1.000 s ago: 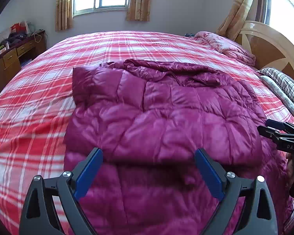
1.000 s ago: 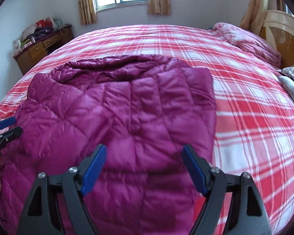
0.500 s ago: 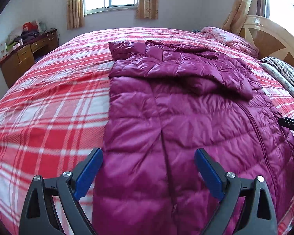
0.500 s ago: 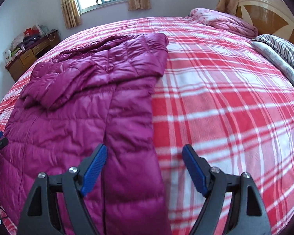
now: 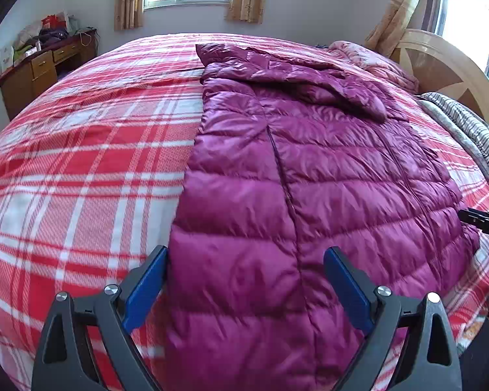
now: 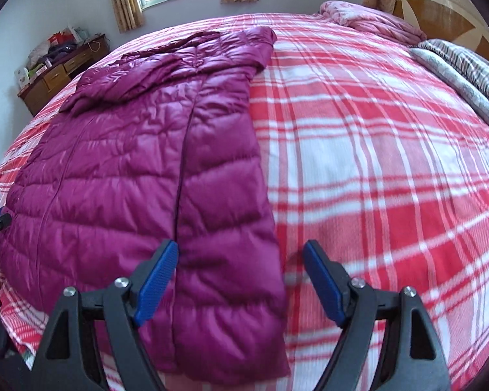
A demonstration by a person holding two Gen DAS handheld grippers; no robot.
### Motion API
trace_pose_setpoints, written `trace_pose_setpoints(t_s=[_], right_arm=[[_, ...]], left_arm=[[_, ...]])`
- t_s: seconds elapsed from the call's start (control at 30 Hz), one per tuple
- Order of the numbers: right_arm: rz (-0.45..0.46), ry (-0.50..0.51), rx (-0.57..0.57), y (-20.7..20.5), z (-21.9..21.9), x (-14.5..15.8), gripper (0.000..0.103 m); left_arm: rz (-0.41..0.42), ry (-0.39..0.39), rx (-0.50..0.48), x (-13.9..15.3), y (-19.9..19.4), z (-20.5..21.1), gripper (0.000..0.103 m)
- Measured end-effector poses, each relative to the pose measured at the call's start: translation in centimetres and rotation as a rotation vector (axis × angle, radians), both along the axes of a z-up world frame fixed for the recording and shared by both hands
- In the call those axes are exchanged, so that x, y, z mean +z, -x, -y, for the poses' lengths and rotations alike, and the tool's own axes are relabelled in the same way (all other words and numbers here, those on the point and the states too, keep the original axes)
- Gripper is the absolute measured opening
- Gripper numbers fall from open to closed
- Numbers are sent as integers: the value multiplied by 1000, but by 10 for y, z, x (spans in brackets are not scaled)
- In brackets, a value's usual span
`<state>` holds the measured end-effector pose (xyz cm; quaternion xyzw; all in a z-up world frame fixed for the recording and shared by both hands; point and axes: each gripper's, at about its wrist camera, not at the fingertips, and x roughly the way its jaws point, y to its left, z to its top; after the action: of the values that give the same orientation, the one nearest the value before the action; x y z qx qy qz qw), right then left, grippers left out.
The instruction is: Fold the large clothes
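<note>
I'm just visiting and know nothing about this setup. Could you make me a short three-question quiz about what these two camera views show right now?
1. True or false: the left tool is clamped on the purple puffer coat.
2. Multiple choice: what does the coat lie on? A) a bare wooden floor B) a red and white plaid bedspread C) a grey sofa
3. Fill in the blank: in the right wrist view, the right tool hovers over the coat's ____ edge, the side next to bare bedspread.

Key
1. False: both its blue pads stand wide apart with nothing between them.
2. B
3. right
</note>
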<state>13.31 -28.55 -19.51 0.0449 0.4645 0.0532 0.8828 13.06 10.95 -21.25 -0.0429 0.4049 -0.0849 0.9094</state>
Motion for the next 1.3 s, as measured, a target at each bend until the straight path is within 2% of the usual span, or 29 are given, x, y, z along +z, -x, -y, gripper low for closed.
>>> trace_pose_setpoints(t_s=[0.23,0.3,0.33,0.37,0.4,0.43,0.47,0.5,0.57,0.7,0.83,1.07,1.2,1.3], right_arm=[[-24,-32,13,19,-6,-4,79],[-24,-39,15,19,-7,-5,70],[-25,-48,18,19,-7,-5,66],[-25,-58,23,20,-8,-4,58],[-24,-78,33,21,-8,-3,45],[-26,-99,42,21,-8,-2,37],[-31,-133,53,22,-9,-2,24],[-31,-150,56,23,-10,-1,18],[-15,-132,60,25,-12,3,13],[29,-156,63,33,-10,18,10],[107,-211,67,50,-3,47,9],[312,-293,51,91,16,127,8],[439,-315,61,116,20,176,8],[505,-299,80,118,14,197,8]], left_arm=[[6,2,-21,-5,18,0,95],[5,14,-20,-5,20,-2,88],[7,6,-13,-5,21,-4,73],[9,-4,-8,-4,22,-5,55],[11,-2,-9,-4,23,-6,46],[11,18,-16,-3,24,-9,26],[-2,58,-24,-4,24,-13,18],[-9,83,-21,-5,25,-16,16],[-6,132,-31,-2,27,-22,8],[65,211,-66,23,34,-31,5],[132,291,-89,54,43,-41,4],[261,395,-192,121,74,-49,3],[328,427,-240,160,101,-55,3],[360,372,-252,177,105,-54,4]])
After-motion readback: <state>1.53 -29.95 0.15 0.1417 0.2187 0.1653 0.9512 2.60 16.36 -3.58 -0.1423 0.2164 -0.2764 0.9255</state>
